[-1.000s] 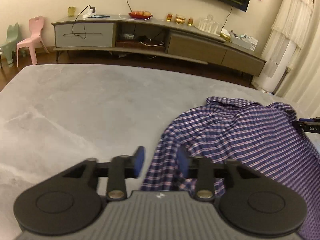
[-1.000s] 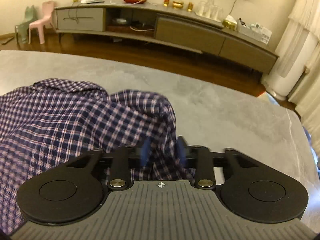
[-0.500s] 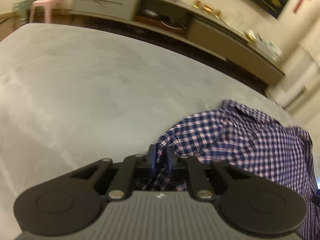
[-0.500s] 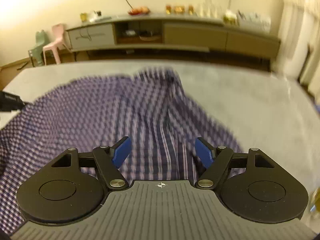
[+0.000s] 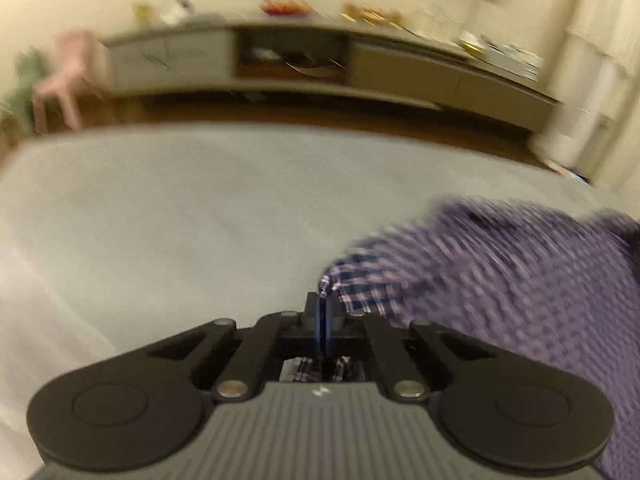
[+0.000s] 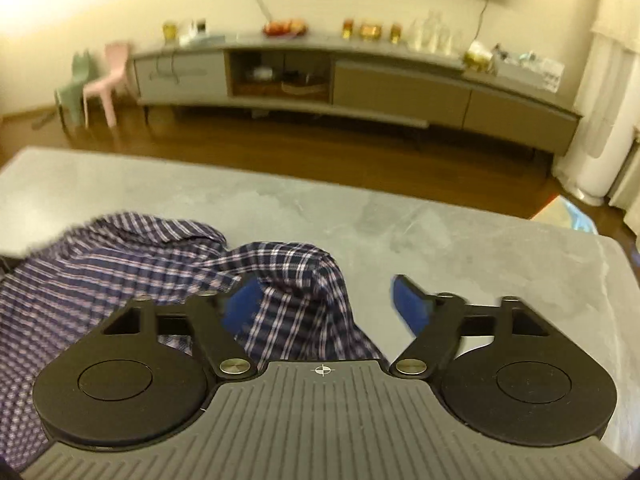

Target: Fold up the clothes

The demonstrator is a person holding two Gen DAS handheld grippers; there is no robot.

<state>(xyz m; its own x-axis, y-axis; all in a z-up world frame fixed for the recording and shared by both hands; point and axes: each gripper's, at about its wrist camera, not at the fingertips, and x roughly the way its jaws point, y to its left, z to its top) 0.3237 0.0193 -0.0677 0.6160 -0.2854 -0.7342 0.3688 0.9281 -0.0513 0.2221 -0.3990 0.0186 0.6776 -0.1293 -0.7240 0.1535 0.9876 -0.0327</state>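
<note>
Left gripper [image 5: 322, 312] pinches a corner of the plaid shirt [image 5: 492, 264]; right gripper [image 6: 326, 302] has fingers spread over shirt folds on the grey desk [image 6: 460, 240].

The left wrist view is all smeary. The checked shirt [image 5: 500, 280] runs off the edge at 3 o'clock. The right gripper [image 6: 324, 304] body hides the shirt's near part.

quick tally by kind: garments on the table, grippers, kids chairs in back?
Plaid shirt on the table: 1
Grippers: 2, left gripper and right gripper
Small chairs: 2, pink chair and green chair
Total: 5
</note>
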